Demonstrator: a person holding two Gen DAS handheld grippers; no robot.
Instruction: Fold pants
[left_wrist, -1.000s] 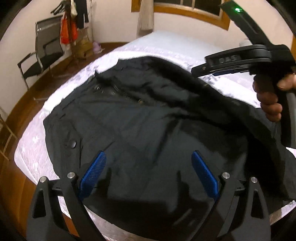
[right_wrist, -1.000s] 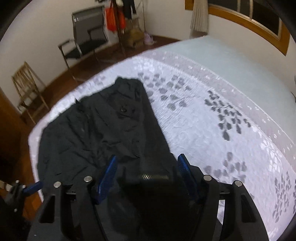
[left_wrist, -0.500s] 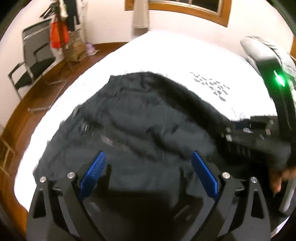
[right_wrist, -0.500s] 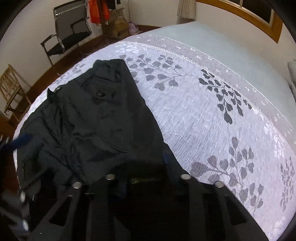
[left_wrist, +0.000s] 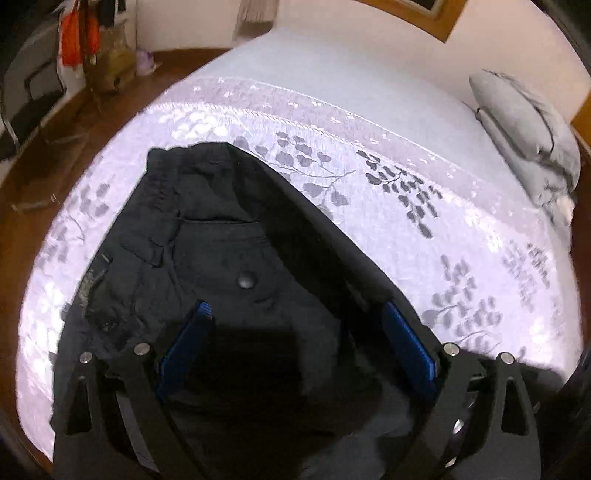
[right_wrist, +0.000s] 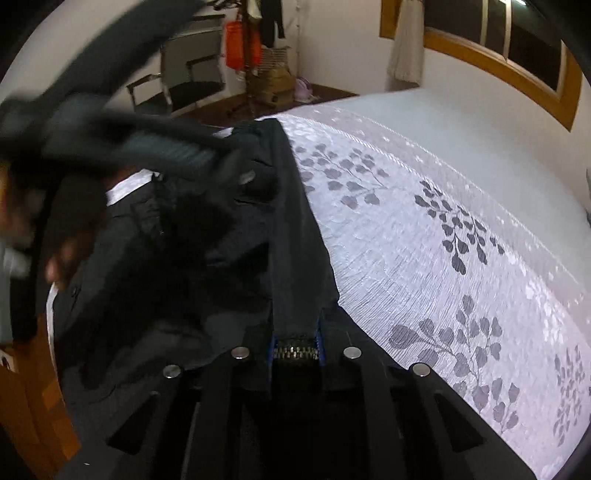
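Note:
Black pants (left_wrist: 240, 258) lie on the bed's white leaf-patterned cover, waist end far, a round button (left_wrist: 245, 282) showing. My left gripper (left_wrist: 295, 343) is open, its blue pads spread just above the dark cloth. In the right wrist view the pants (right_wrist: 207, 251) lie left of centre. My right gripper (right_wrist: 295, 345) is shut on a fold of the pants, with zipper teeth showing between the blue pads. The left gripper and hand show blurred at upper left in the right wrist view (right_wrist: 110, 147).
The bed cover (left_wrist: 424, 221) stretches to the right and far side. A grey folded pillow (left_wrist: 524, 125) lies at the far right corner. A chair (right_wrist: 184, 85), a coat stand with an orange bag (right_wrist: 240, 48) and a basket stand on the wooden floor beyond the bed.
My right gripper has closed from open onto the pants' zipper fold. My left gripper has swung right over the pants, staying open. The pants now lie narrower, one half folded over.

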